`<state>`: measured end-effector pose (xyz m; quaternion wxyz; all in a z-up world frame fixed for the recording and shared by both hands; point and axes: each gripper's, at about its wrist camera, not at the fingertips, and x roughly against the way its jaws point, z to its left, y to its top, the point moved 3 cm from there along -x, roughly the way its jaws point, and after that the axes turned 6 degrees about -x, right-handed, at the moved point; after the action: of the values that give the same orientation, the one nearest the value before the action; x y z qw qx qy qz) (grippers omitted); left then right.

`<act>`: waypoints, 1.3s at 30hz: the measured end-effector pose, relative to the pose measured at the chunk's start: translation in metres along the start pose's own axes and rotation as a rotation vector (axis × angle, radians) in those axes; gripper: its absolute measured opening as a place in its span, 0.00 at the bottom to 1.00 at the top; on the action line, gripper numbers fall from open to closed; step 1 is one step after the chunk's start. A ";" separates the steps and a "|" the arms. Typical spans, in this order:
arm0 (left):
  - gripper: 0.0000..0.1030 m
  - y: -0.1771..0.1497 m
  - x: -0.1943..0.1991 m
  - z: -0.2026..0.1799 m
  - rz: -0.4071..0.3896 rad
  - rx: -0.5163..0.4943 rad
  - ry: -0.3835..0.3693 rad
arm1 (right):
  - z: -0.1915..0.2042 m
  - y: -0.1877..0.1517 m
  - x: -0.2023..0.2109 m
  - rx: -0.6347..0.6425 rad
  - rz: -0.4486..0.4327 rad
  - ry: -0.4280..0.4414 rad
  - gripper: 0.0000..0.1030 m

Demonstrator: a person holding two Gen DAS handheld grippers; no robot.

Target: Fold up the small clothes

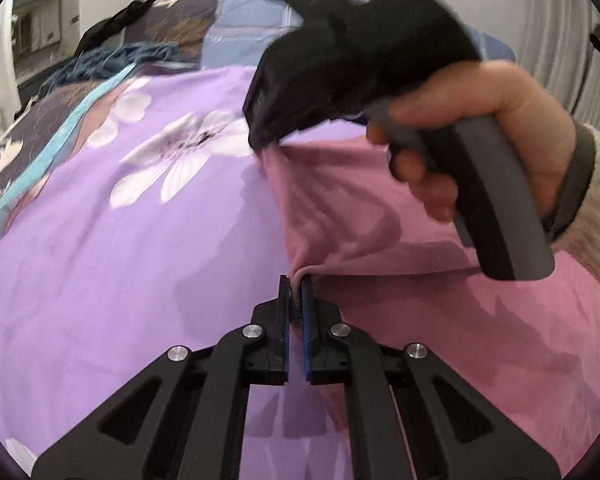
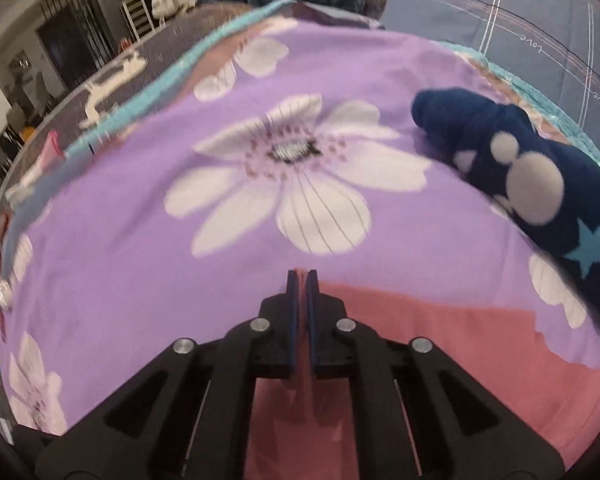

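Soft even indoor light, faint shadows, strong fisheye bending with dark corners, motion blur in both views

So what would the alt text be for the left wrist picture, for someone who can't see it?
Two black fingers pinch an edge of a pink garment on a purple flowered bedspread. Beyond, a person's right hand holds a second gripper on the same garment.

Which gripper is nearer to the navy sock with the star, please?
Right. The right gripper, shut on the pink garment, has the navy sock ahead to its right; the left gripper view shows no sock.
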<state>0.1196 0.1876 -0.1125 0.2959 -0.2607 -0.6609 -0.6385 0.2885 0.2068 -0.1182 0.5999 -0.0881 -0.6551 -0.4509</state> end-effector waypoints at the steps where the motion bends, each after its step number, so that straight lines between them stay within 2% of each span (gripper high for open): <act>1: 0.05 -0.002 -0.001 0.002 0.006 0.008 -0.012 | 0.003 0.001 -0.005 0.010 0.009 -0.003 0.04; 3: 0.05 -0.001 0.000 0.001 0.002 -0.003 -0.010 | 0.005 -0.001 -0.016 0.030 0.038 -0.037 0.07; 5: 0.06 -0.003 0.004 -0.004 -0.003 -0.037 0.006 | -0.001 -0.007 -0.014 0.025 0.025 -0.062 0.27; 6: 0.07 -0.004 0.005 -0.005 -0.003 -0.047 0.011 | -0.005 -0.010 -0.006 0.016 0.001 -0.066 0.44; 7: 0.09 -0.005 0.006 -0.005 -0.005 -0.053 0.010 | -0.013 -0.014 0.010 0.005 -0.040 -0.075 0.50; 11: 0.10 -0.007 0.016 0.001 -0.037 -0.045 -0.018 | -0.054 -0.050 0.074 -0.039 -0.116 -0.063 0.47; 13: 0.10 -0.007 0.026 0.003 -0.066 -0.040 -0.032 | -0.088 -0.083 0.110 -0.098 -0.136 -0.074 0.28; 17: 0.10 0.011 0.049 -0.003 -0.150 -0.016 -0.148 | -0.177 -0.166 0.170 -0.310 -0.170 -0.165 0.23; 19: 0.12 0.019 0.045 -0.016 -0.133 -0.032 -0.172 | -0.219 -0.204 0.180 -0.444 -0.144 -0.206 0.23; 20: 0.22 0.024 0.035 -0.026 -0.096 -0.052 -0.187 | -0.236 -0.220 0.179 -0.500 -0.118 -0.227 0.23; 21: 0.30 0.026 0.021 -0.034 -0.051 -0.079 -0.180 | -0.249 -0.234 0.175 -0.536 -0.091 -0.236 0.16; 22: 0.40 0.024 0.004 -0.039 0.003 -0.109 -0.142 | -0.256 -0.246 0.175 -0.534 -0.126 -0.176 0.15; 24: 0.43 0.013 -0.029 -0.054 0.101 -0.175 -0.053 | -0.258 -0.254 0.178 -0.535 -0.185 -0.143 0.15; 26: 0.44 0.014 -0.028 -0.063 0.077 -0.227 0.008 | -0.247 -0.254 0.176 -0.505 -0.203 -0.213 0.15; 29: 0.44 0.014 -0.027 -0.062 0.084 -0.218 0.017 | -0.236 -0.248 0.170 -0.460 -0.197 -0.306 0.19; 32: 0.44 0.018 -0.017 -0.057 0.097 -0.161 -0.008 | -0.243 -0.251 0.178 -0.488 -0.219 -0.275 0.17; 33: 0.44 0.023 -0.010 -0.058 0.091 -0.141 -0.030 | -0.247 -0.258 0.186 -0.515 -0.240 -0.264 0.08; 34: 0.44 0.028 -0.001 -0.064 0.062 -0.142 -0.052 | -0.253 -0.264 0.200 -0.548 -0.277 -0.258 0.07; 35: 0.46 0.034 0.007 -0.070 0.035 -0.158 -0.059 | -0.260 -0.271 0.216 -0.578 -0.328 -0.261 0.07; 39: 0.70 0.052 0.008 -0.105 -0.016 -0.245 -0.025 | -0.309 -0.303 0.280 -0.714 -0.447 -0.355 0.11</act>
<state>0.1573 0.0855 -0.0701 0.2485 -0.2977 -0.5838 -0.7133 0.2334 -0.3030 -0.0617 0.2983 -0.2215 -0.5542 -0.7448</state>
